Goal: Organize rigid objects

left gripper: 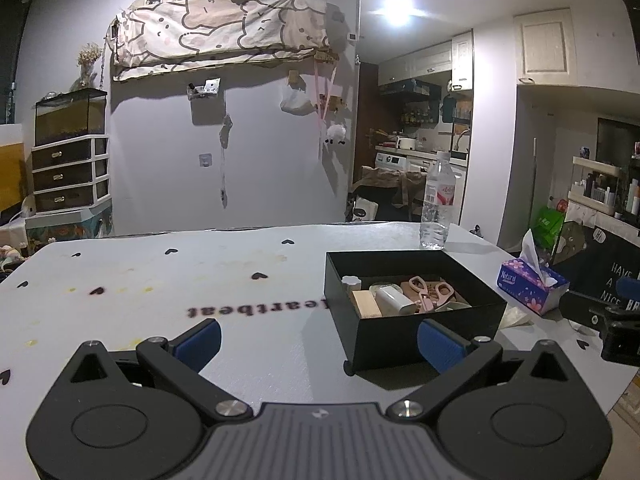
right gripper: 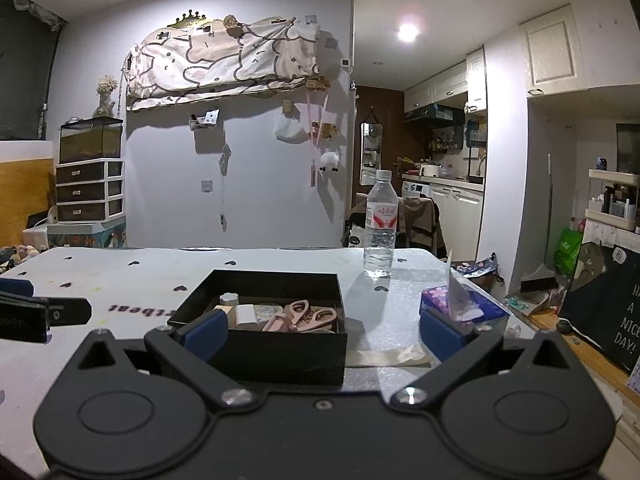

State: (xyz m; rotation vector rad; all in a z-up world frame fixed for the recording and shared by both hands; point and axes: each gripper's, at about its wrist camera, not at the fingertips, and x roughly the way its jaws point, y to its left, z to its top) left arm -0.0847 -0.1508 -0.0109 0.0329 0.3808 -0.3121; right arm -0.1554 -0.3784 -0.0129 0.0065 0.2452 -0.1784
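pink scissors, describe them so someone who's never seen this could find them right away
On the grey table sits an open black box. Inside it, toward its right side, lie the pink scissors, the only pink thing there with two loop handles.

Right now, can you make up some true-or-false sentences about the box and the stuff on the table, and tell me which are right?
1. The pink scissors lie inside the black box. True.
2. The water bottle is tipped over. False: it stands upright behind the box.
3. The left gripper holds a wooden block. False: it is open and empty.
4. The tissue box sits outside the black box. True.
5. The right gripper is open. True.
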